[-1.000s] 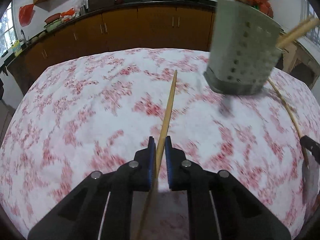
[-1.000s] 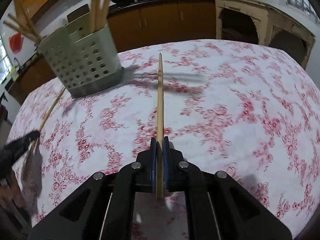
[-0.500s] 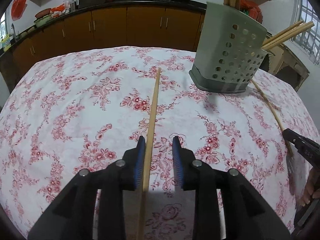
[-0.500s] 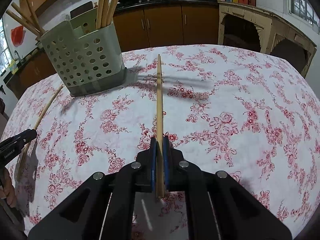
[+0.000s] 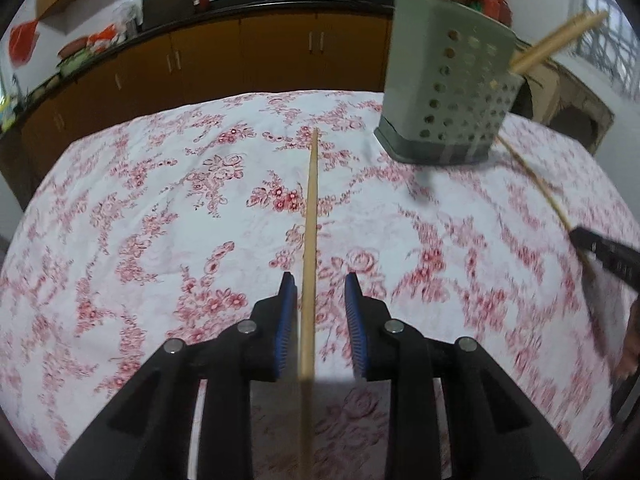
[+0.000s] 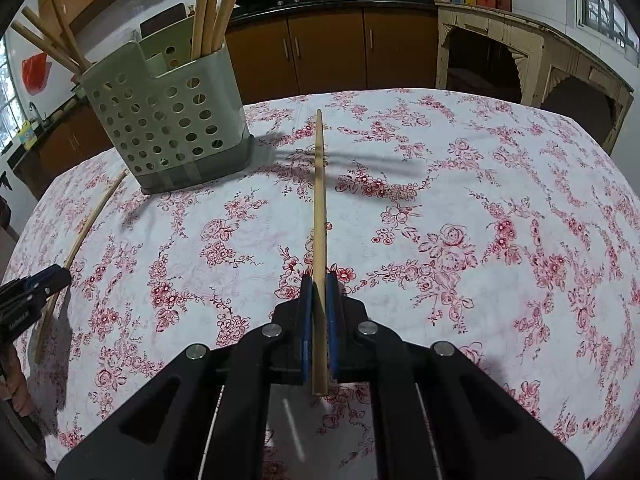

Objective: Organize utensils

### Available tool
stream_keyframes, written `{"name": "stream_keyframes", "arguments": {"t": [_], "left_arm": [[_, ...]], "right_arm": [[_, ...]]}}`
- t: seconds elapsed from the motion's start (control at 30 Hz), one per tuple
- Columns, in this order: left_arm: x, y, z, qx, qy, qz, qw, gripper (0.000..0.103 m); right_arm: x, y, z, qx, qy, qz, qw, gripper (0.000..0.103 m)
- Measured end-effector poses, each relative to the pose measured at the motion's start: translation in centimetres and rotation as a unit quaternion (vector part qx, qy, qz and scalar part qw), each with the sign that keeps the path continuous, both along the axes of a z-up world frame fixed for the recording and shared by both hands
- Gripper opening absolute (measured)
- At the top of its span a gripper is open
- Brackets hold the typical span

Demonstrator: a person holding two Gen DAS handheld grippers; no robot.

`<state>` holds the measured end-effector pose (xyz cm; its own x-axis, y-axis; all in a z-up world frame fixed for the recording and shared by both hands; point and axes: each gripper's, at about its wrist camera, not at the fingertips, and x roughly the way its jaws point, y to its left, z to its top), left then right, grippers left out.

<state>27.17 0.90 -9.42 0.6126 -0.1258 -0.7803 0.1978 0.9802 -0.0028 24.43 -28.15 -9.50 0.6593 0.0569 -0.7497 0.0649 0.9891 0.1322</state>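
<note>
On the floral bench (image 5: 120,208) — left chopstick (image 5: 310,240) released by the left hand-held gripper (image 5: 320,300).
Right hand-held gripper (image 6: 319,300) seen clenched on the other chopstick (image 6: 319,200) — holder (image 6: 168,120) awaited.

right gripper (image 6: 319,292) clamping chopstick (image 6: 319,200), holder (image 6: 168,120) beyond

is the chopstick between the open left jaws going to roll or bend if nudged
The thin wooden chopstick looks straight and unsagging, so probably stiff. Slim and seemingly round, it may roll on the floral tablecloth, though cloth should slow it. Likely very light.

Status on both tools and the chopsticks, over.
Left tool open, chopstick lying between. Right tool shut on chopstick. Holder ahead-left, path unobstructed.
</note>
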Motion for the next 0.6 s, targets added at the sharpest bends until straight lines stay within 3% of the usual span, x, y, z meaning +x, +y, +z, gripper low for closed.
{"name": "stream_keyframes", "arguments": {"t": [0.3,0.43,0.6], "left_arm": [[-1.5,0.5,0.0,0.005,0.001,-0.007,1.0,0.022],[-2.3,0.8,0.1,0.0,0.002,-0.003,1.0,0.009],[-2.7,0.6,0.3,0.009,0.006,-0.003,0.9999,0.008]], "right_arm": [[-0.2,0.2,0.0,-0.007,0.001,-0.001,1.0,0.008],[-0.6,0.0,-0.1,0.003,0.0,0.0,1.0,0.008],[-1.5,-0.1,0.6,0.001,-0.009,0.005,1.0,0.007]]}}
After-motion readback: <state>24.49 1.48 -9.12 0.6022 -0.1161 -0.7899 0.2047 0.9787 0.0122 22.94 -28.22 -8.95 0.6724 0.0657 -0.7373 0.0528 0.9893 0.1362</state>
